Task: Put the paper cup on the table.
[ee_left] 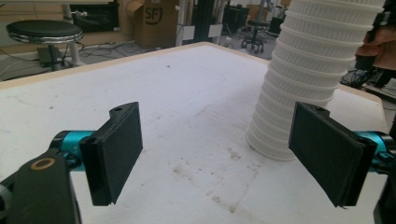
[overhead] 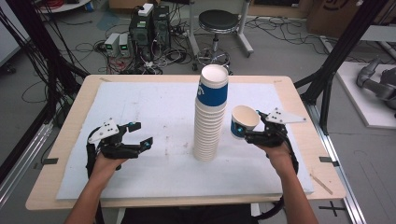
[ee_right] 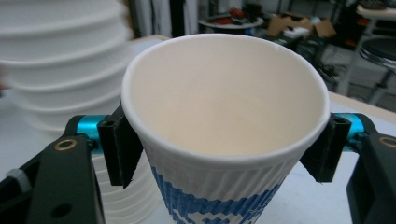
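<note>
A single paper cup [overhead: 244, 121], white with a blue band, is grasped by the right gripper [overhead: 249, 135] at the right of centre in the high view, just to the right of the tall cup stack [overhead: 211, 114]; the cup is lifted clear of the white mat [overhead: 149, 107] and tilted, so that its open mouth is turned up and towards the lower part of the frame. In the right gripper view the cup [ee_right: 224, 135] is seen in the middle of the frame, clamped just below its rim between the two black jaws, one pad pressed against each side of the ribbed wall, with the stack [ee_right: 60, 74] blurred in the upper left behind it. The stack is set upright at the centre of the high view, its topmost cup banded in blue and its base resting on the mat. The left gripper [overhead: 140, 135] is seen at the lower left of the high view, held by the left hand [overhead: 106, 163] just above the mat and well apart from the stack, its jaws spread wide with nothing between them. In the left gripper view the two black pads [ee_left: 119, 149] are seen far apart at the lower left and lower right of the frame, with the bare, slightly stained mat [ee_left: 196, 121] between them and the lower part of the stack [ee_left: 308, 79] rising at the upper right. The mat is laid on a wooden table [overhead: 299, 100], whose edge is seen around it.
</note>
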`<state>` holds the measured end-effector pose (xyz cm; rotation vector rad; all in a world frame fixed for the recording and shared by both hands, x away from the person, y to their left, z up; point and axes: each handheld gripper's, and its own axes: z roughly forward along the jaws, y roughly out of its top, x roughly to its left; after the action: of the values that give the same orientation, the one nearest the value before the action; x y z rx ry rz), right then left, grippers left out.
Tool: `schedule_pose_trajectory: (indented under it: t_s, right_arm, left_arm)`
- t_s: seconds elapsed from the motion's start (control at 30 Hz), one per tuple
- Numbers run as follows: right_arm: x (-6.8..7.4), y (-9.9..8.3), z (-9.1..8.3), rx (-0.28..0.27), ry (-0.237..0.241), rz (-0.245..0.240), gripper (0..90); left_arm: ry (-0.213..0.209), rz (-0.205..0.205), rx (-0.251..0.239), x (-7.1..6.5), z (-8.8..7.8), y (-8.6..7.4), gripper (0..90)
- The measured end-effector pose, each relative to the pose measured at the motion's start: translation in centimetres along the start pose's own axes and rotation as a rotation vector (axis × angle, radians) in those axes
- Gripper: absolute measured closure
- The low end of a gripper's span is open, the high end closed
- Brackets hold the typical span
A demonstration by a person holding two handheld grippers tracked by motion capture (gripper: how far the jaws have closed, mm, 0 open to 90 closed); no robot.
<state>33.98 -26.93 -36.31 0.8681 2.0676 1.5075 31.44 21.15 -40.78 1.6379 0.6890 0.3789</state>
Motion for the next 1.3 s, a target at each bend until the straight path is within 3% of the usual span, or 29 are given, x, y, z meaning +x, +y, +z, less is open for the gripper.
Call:
schedule_pose_trajectory:
  t_s: [0.2, 0.4, 0.5, 0.67, 0.87, 1.0, 1.3]
  right_arm:
    - [-1.6, -0.9, 3.0, 0.061, -0.091, 0.052, 26.1]
    - [-2.6, -2.7, 4.3, 0.114, -0.183, 0.098, 26.1]
    - [-2.8, -4.0, 4.8, 0.144, -0.201, 0.124, 25.9]
    - [-2.7, -5.1, 5.0, 0.161, -0.204, 0.135, 24.8]
    - [-2.3, -5.2, 4.5, 0.201, -0.201, 0.1, 22.3]
    - [-2.1, -6.3, 3.8, 0.143, -0.204, 0.13, 22.2]
    - [-1.9, -6.5, 3.1, 0.167, -0.185, 0.109, 20.3]
  left_arm:
    - [0.011, -0.001, -0.005, 0.2, -0.1, -0.2, 17.5]
    - [0.027, -0.008, 0.005, 0.4, -0.2, -0.5, 17.5]
    - [0.03, -0.011, 0.008, 0.4, -0.3, -0.6, 17.5]
    - [0.036, -0.017, 0.015, 0.5, -0.4, -0.7, 17.5]
    - [0.043, -0.022, 0.028, 0.5, -0.4, -0.9, 17.5]
    - [0.048, -0.024, 0.036, 0.5, -0.3, -1.1, 17.5]
    - [0.047, -0.029, 0.048, 0.5, -0.2, -1.2, 17.5]
